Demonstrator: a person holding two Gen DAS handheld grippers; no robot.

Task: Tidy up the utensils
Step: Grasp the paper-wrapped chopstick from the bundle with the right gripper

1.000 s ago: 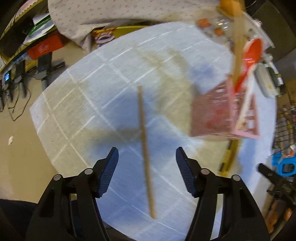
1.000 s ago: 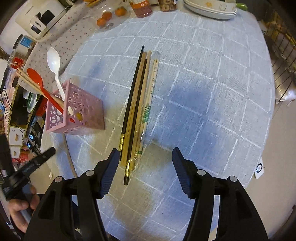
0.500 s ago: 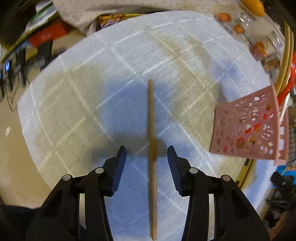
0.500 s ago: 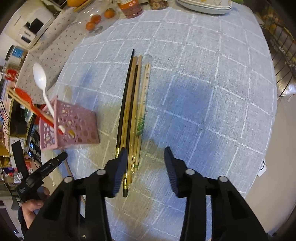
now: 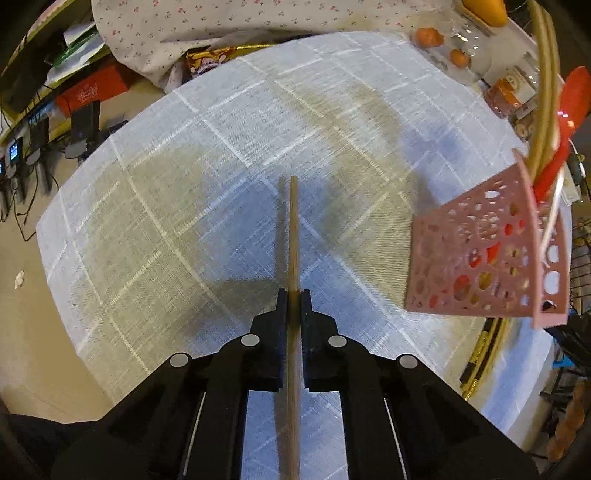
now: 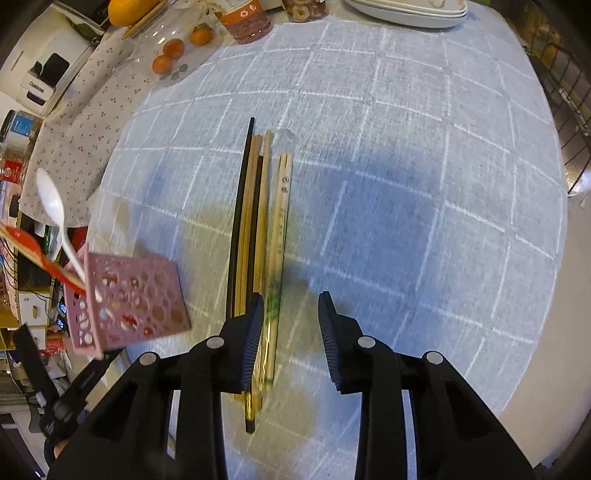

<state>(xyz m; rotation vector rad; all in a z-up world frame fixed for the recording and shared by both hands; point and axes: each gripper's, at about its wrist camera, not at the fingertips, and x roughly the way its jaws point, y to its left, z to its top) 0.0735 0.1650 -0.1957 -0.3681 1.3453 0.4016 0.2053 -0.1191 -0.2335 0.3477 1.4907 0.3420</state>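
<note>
My left gripper (image 5: 294, 295) is shut on a single wooden chopstick (image 5: 293, 229) that lies along the checked tablecloth, pointing away from me. The pink perforated utensil holder (image 5: 484, 254) stands to its right with a red spoon (image 5: 565, 110) and chopsticks in it. In the right wrist view my right gripper (image 6: 291, 314) is open, low over the near ends of a bundle of black and wooden chopsticks (image 6: 258, 229); its left finger covers part of them. The pink holder (image 6: 125, 299) stands left of the bundle, with a white spoon (image 6: 53, 203).
Oranges in a clear container (image 6: 173, 51), a jar (image 6: 245, 18) and stacked plates (image 6: 410, 11) stand at the table's far side. A flowered cloth (image 6: 81, 122) lies at the left. The table edge and floor (image 5: 22, 295) lie left of the left gripper.
My left gripper has closed on the single chopstick. My right gripper has dropped lower toward the chopstick bundle and narrowed somewhat, still open.
</note>
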